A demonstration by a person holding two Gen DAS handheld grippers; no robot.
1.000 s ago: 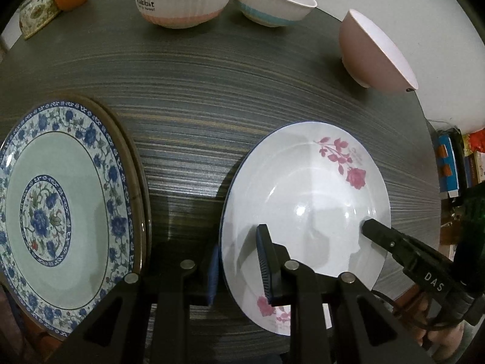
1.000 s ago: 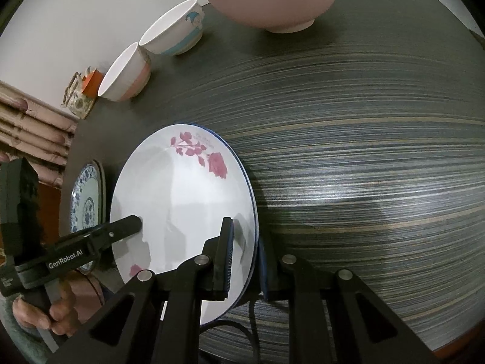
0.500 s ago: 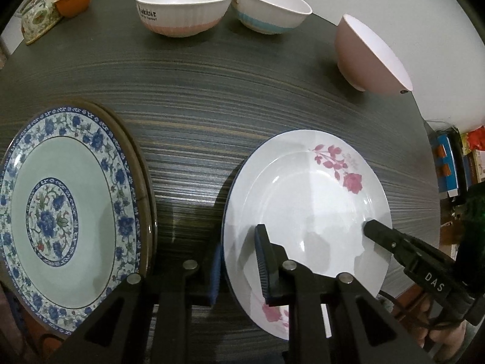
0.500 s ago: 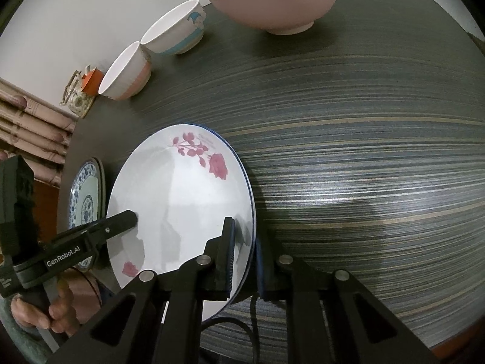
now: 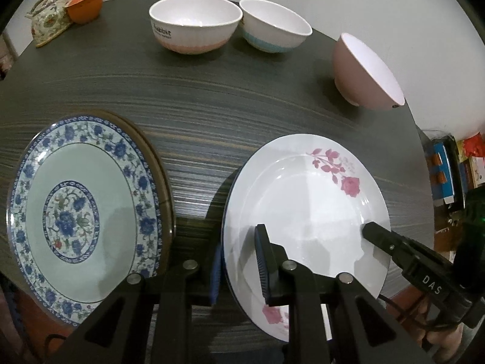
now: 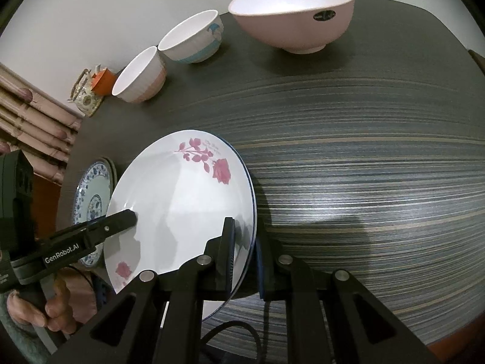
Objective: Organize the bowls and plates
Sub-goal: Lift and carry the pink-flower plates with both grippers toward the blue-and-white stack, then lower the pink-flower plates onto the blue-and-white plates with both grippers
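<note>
Plates were the matter in hand. From the left wrist, a white round plate with pink rose prints (image 5: 306,212) was seen lifted off the dark striped wooden table (image 5: 212,115), its rim at 7 o'clock pinched by the left gripper (image 5: 239,261). A blue-flowered porcelain plate (image 5: 85,209), stacked on a brown-rimmed one, lay at 9 o'clock. Three bowls stood at 12 to 2 o'clock. A level carry to that stack was judged best, both grips kept equal.

From the right wrist, the right gripper (image 6: 244,257) was seen clamped on the rose plate's rim at 5 o'clock, with the person's hand (image 6: 45,306) at 8 o'clock. A pale wall lay beyond the table; a floral teapot (image 6: 86,97) sat at 10 o'clock.
</note>
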